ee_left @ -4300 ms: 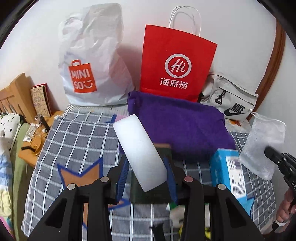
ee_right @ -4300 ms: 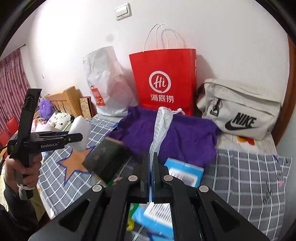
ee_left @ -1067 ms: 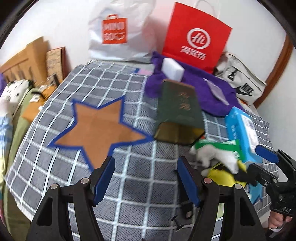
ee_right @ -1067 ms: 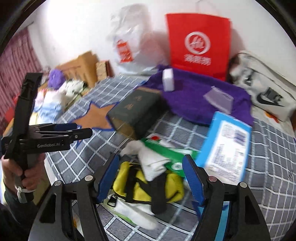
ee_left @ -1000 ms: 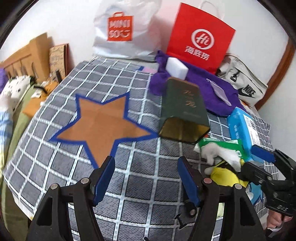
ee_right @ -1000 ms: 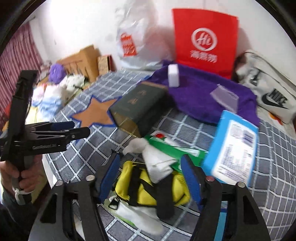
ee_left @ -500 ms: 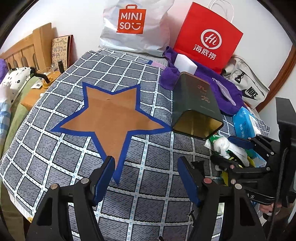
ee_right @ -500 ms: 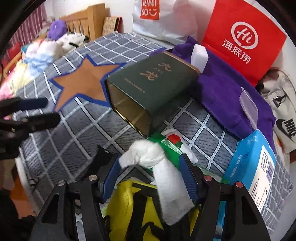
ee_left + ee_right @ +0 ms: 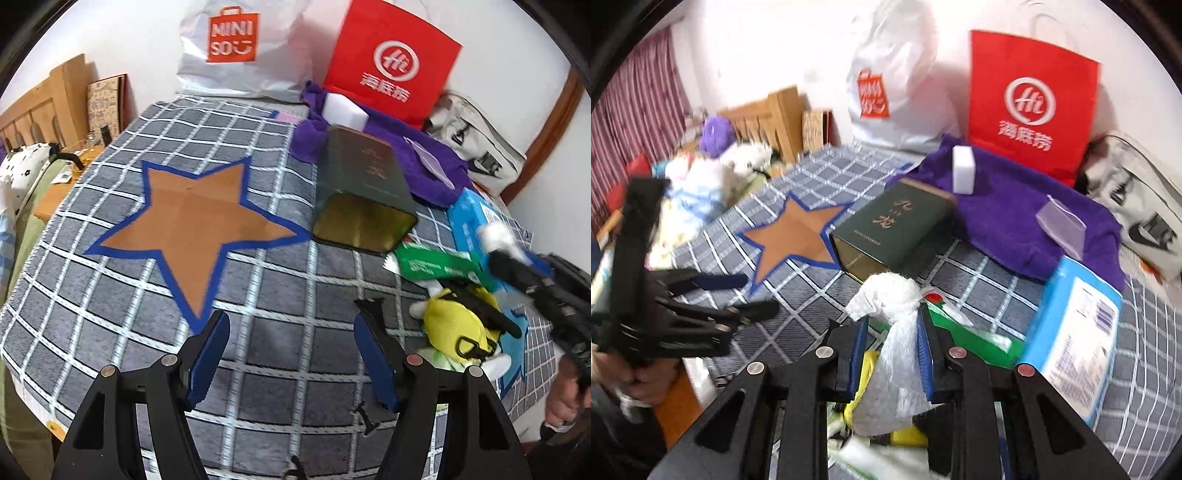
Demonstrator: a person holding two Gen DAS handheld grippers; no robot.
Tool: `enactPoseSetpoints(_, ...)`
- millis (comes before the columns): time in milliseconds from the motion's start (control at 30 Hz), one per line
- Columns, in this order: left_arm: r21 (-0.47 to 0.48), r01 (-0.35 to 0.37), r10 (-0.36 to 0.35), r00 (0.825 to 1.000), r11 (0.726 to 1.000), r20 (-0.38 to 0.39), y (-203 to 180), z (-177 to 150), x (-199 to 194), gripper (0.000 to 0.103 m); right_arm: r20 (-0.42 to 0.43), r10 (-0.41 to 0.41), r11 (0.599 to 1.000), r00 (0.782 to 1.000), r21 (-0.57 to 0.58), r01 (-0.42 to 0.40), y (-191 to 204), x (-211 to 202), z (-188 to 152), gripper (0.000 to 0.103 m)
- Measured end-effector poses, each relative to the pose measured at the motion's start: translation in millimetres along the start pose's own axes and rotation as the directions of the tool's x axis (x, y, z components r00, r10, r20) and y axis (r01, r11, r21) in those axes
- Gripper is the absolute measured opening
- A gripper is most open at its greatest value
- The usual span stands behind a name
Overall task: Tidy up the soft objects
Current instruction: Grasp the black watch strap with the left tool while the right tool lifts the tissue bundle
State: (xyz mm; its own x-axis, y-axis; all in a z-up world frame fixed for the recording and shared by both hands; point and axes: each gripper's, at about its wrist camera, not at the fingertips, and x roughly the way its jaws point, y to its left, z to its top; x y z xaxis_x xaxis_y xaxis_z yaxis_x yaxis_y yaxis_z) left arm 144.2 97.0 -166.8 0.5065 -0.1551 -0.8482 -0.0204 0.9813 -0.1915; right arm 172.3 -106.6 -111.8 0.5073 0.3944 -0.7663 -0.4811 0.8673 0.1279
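1. the right gripper [image 9: 892, 343] was closing on a knotted white cloth [image 9: 890, 291], its blue pads pressing the cloth's tail, just in front of the open end of the dark green tin [image 9: 894, 225].
2. only the right wrist view showed that grip; the left wrist view showed the cloth [image 9: 496, 234] as a blur right of the tin [image 9: 364, 177].
3. the left gripper [image 9: 291, 343] stood released and empty over the checked cover [image 9: 280, 295], near the star patch [image 9: 195, 225].
4. a yellow pouch [image 9: 456, 325] lay right of the left gripper.
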Motion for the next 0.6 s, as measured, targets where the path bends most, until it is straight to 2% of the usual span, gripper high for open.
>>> enactPoseSetpoints(200,0.067,-0.013,0.015,0.999,0.998,-0.039,-28,-11,12,0.068,0.062,-0.038,0.997,0.997,0.067,0.034,-24,-44,-28,0.025)
enactPoseSetpoints(433,0.145,-0.041,0.055,0.994,0.989,-0.090,-55,-16,32,0.068,0.009,-0.063,0.984,0.998,0.168,0.061,-57,-52,-78,0.025)
enactPoseSetpoints(500,0.177,-0.065,0.082,0.992,0.982,-0.092,-65,-17,38,0.076,-0.006,-0.059,0.980,0.998,0.189,0.059,-63,-49,-89,0.025)
enactPoseSetpoints(600,0.239,-0.119,0.138,0.988,0.964,-0.064,-75,-21,42,0.079,-0.021,-0.062,0.976,0.998,0.207,0.065,-70,-44,-100,0.025)
